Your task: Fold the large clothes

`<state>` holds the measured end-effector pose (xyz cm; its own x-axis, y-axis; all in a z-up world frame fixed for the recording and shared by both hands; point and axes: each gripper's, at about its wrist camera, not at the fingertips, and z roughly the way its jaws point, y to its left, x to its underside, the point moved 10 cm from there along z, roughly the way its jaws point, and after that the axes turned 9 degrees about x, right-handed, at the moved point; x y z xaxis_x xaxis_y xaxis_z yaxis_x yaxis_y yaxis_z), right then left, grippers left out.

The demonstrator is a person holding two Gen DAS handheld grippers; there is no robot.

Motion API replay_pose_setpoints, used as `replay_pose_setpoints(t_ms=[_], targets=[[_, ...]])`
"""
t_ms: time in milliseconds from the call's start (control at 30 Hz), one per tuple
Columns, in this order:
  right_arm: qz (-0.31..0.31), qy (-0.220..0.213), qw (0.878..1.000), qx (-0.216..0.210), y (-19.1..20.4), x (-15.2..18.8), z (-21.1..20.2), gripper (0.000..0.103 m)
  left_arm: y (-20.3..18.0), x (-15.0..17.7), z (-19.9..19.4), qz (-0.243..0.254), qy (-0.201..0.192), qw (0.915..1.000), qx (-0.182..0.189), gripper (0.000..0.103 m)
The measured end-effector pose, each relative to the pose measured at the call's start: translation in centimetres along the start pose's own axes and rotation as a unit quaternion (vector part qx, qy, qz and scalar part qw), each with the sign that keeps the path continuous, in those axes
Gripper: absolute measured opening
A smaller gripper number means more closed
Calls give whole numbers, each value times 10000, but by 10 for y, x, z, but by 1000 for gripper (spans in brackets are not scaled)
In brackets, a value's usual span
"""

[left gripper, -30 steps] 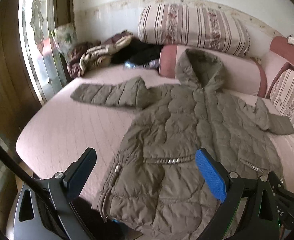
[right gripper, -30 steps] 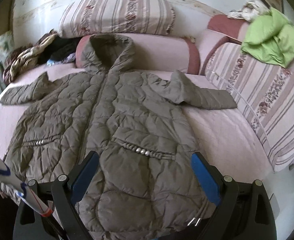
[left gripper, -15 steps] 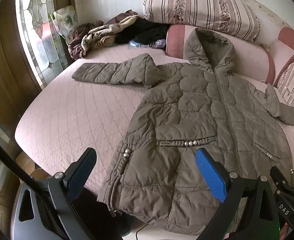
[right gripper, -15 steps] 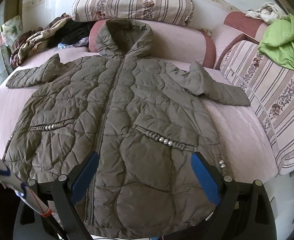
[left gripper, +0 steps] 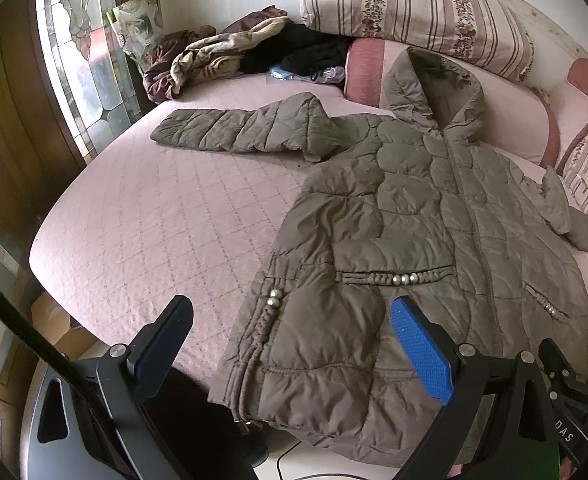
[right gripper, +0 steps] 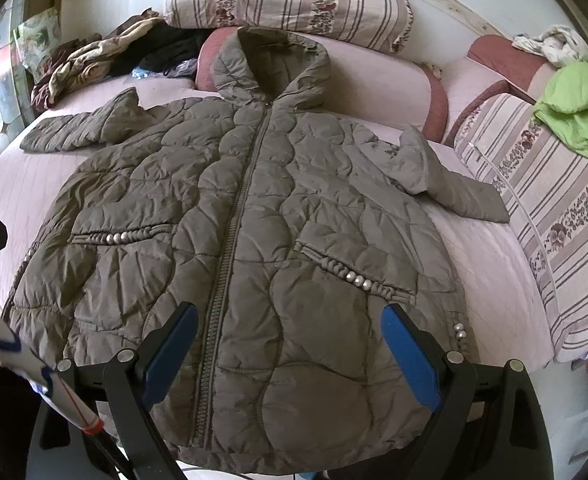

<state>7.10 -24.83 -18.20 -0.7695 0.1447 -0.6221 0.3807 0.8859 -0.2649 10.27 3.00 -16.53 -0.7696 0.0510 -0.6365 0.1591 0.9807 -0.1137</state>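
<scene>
A large olive quilted hooded coat (left gripper: 406, 216) lies flat, front up and zipped, on a pink quilted bed (left gripper: 153, 220). It also shows in the right wrist view (right gripper: 245, 224). Its sleeves stretch out to both sides, and its hem hangs over the bed's near edge. My left gripper (left gripper: 294, 336) is open and empty, above the coat's lower left corner. My right gripper (right gripper: 289, 344) is open and empty, above the hem near the zipper. Neither touches the coat.
Striped pillows (left gripper: 414, 4) and a pink bolster (right gripper: 374, 88) line the bed's far side. A pile of clothes (left gripper: 221, 56) lies at the far left corner by a stained-glass window (left gripper: 81, 60). A green garment (right gripper: 578, 108) lies on striped cushions at right.
Both grippers have moved up and tilted down toward the bed, so the coat sits lower and nearer in both views. Both stay open. The coat has not moved.
</scene>
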Motion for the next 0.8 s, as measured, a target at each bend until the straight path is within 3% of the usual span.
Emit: replay_pose_setpoints(t_ms=[400,800], targets=[[-421,106,9987,263,22,2,1,95,42,-1,2,-306,-31,9994,-177,99],[-621,160,9974,318,34,-1,6,95,88,-6,4,-599,-35,9965,-581,99]])
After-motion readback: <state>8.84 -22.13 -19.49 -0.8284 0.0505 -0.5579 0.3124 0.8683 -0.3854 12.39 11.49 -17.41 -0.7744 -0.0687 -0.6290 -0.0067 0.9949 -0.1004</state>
